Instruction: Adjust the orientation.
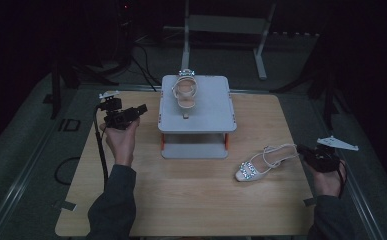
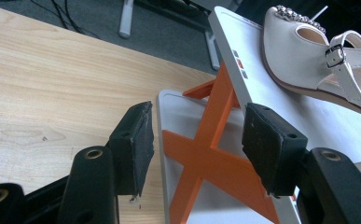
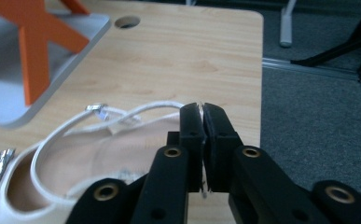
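Observation:
A white sandal with a jewelled toe (image 1: 186, 92) lies on top of a grey two-level stand (image 1: 206, 117) with orange braces. A matching sandal (image 1: 258, 166) lies on the wooden table to the right of the stand. My right gripper (image 1: 301, 149) is at that sandal's heel end. In the right gripper view its jaws (image 3: 201, 109) are shut on the thin white heel strap, and the sandal (image 3: 99, 161) lies just beyond them. My left gripper (image 1: 142, 110) hovers left of the stand, open and holding nothing (image 2: 197, 126). Past its jaws are the stand (image 2: 271, 88) and the upper sandal (image 2: 308, 51).
The table (image 1: 181, 200) has bare wood in front of the stand and a round hole (image 3: 127, 21) near its far edge. Grey carpet surrounds it. A metal frame (image 1: 226, 25) and cables (image 1: 141, 55) stand behind.

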### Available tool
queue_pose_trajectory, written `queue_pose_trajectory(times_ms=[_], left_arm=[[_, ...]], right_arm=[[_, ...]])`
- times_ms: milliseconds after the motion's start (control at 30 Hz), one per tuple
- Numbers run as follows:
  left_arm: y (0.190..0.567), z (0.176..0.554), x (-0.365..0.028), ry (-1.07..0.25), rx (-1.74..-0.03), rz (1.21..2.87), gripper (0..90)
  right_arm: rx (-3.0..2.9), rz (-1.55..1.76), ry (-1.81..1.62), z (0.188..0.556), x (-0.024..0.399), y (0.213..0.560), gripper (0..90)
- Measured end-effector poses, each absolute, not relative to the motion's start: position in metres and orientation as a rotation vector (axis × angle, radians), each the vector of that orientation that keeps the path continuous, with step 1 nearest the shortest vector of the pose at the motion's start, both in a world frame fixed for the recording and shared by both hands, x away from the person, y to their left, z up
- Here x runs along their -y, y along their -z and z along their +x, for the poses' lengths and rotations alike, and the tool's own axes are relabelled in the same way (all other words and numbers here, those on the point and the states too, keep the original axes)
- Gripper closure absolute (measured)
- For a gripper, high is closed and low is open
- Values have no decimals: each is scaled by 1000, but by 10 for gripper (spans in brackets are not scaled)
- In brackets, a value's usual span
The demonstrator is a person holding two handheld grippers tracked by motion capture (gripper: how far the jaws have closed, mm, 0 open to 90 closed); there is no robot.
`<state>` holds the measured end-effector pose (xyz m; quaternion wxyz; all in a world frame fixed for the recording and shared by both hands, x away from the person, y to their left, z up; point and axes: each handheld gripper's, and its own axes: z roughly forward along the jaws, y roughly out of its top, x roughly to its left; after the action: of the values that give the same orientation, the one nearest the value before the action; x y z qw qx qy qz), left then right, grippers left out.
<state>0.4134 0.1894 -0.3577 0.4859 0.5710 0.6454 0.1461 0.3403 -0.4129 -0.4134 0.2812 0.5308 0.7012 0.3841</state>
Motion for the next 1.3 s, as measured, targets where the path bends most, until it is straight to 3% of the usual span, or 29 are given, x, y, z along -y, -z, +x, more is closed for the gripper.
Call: queue_pose_trajectory(times_ms=[167, 467, 1300], left_arm=[[359, 414, -187, -350, -1570, 1394, 437], [359, 414, -188, -349, -1570, 1391, 437], [361, 414, -191, -334, -1572, 1385, 436]], right_arm=[[-1890, 1306, -1078, 341, 406, 403, 638], [-2117, 1116, -982, 362, 367, 407, 477], [-2361, 973, -748, 387, 352, 436, 395]])
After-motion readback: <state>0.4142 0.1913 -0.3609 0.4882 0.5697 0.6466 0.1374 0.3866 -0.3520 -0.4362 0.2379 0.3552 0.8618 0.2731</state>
